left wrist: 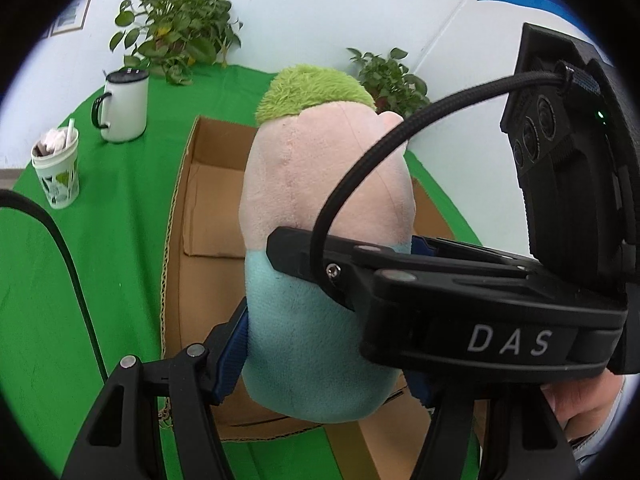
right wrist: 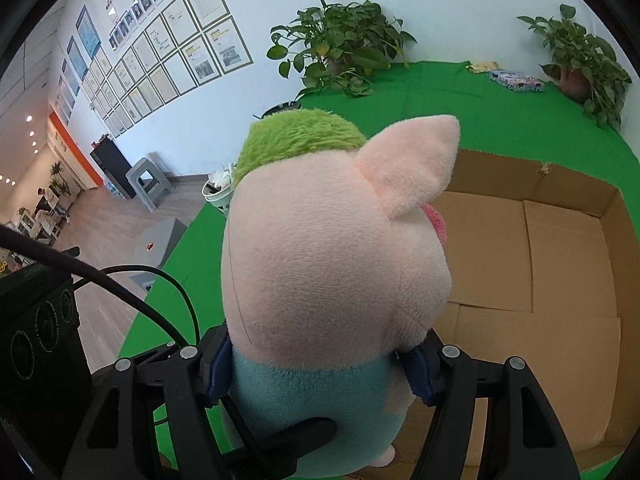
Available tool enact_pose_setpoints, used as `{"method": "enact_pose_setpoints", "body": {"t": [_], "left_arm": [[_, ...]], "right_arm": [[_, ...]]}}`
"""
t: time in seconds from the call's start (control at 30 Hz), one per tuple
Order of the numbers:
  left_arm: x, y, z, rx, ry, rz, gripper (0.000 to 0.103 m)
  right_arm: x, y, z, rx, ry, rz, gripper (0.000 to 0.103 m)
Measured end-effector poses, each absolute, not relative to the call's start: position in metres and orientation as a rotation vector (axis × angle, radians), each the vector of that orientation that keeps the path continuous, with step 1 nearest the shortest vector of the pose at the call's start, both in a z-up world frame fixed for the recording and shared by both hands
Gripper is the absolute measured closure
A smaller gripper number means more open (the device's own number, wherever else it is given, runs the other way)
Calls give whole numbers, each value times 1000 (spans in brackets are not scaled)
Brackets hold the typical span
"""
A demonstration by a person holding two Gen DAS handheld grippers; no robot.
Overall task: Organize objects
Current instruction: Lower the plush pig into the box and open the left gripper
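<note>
Right wrist view: plush pig clamped between right fingers; left fingers grip it too.

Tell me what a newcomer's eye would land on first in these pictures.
The plush pig fills the middle of both views: pink head, green tuft, blue body. The left gripper and right gripper both clamp its blue body. Right behind it an open cardboard box sits on the green tablecloth, with a white mug and a paper cup off to the left in the left wrist view.
</note>
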State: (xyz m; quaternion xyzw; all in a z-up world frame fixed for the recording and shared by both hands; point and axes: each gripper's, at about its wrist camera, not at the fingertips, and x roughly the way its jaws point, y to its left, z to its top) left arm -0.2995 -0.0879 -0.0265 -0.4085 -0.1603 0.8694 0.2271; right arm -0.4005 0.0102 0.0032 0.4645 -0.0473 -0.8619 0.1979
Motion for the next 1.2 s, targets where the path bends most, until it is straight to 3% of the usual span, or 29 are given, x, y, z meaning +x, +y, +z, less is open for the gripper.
{"method": "enact_pose_setpoints", "body": {"t": [0.53, 0.67, 0.97, 1.07, 1.2], "left_arm": [[-303, -96, -61, -1299, -458, 2404, 38], [-297, -90, -59, -1327, -382, 2451, 34], [-264, -97, -44, -1267, -334, 2620, 37], [-263, -106, -44, -1276, -399, 2608, 50], [-260, -112, -47, -1307, -433, 2609, 70]], "right_arm": [[-452, -9, -88, 1436, -197, -2280, 38], [-460, -8, -107, 1493, -256, -2226, 37], [-493, -27, -131, 1585, -312, -2173, 33], [-491, -29, -133, 1605, -336, -2162, 23], [-495, -33, -129, 1600, -377, -2116, 20]]}}
